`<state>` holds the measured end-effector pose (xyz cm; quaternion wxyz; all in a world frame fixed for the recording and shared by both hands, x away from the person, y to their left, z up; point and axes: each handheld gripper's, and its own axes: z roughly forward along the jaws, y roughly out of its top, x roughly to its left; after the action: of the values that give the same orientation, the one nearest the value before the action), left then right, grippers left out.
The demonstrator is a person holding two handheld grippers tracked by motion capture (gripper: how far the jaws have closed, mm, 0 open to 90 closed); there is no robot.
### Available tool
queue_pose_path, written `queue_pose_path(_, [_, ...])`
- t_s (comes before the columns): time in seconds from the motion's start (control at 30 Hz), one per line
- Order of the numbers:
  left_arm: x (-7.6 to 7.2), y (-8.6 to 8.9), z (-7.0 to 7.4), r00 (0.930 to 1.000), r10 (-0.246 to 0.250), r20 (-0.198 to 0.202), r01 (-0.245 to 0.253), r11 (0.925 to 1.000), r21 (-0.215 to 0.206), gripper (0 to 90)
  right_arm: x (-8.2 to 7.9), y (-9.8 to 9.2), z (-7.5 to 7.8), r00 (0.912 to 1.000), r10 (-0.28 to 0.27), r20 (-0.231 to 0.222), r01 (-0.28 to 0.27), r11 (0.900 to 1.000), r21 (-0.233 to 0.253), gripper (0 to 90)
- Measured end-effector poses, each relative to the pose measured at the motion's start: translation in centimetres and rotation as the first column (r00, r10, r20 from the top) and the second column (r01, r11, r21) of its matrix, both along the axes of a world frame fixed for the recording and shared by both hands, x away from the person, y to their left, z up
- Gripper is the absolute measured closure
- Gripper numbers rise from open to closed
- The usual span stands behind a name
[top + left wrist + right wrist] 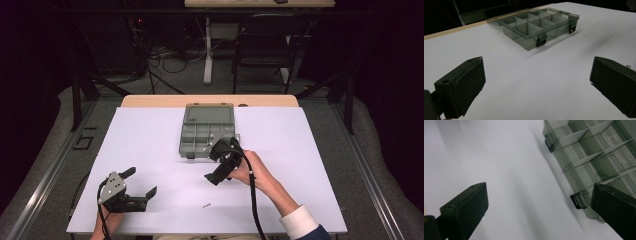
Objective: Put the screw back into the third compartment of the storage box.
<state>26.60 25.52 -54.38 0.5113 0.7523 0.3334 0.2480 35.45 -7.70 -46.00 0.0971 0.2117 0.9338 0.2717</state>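
Two grippers, both with jaws spread and empty. Left gripper (134,191) rests low at the near left of the white table (150,135), well apart from the work. A small screw (206,205) lies loose on the table near the front edge, between the two hands. Right gripper (219,162) hovers just beside the front edge of the open compartment box (206,131), which sits at table centre, lid back. Recommended: descend squarely over the screw, close gently on its shank, then carry it to a compartment.

Dim surroundings, bright table, soft blur
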Motion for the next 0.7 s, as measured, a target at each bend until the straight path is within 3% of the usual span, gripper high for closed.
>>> queue_pose_path(0.5, [0.0, 0.0, 0.0, 1.0, -0.001, -0.004, 0.001, 1.0, 0.004, 0.0, -2.9, 0.8, -3.0, 0.9961, 0.068, -0.057, -0.07, 0.997, -0.03, 0.2])
queue_pose_path(0.63, [0.0, 0.0, 0.0, 1.0, -0.001, -0.003, 0.001, 1.0, 0.004, 0.0, -3.6, 1.1, -3.6, 0.9936, 0.092, -0.066, -0.095, 0.995, -0.03, 3.2])
queue_pose_path(0.7, [0.0, 0.0, 0.0, 1.0, 0.0, -0.002, 0.0, 1.0, 0.002, 0.0, -3.8, 1.3, -3.9, 0.9921, 0.104, -0.07, -0.106, 0.994, -0.037, 9.0])
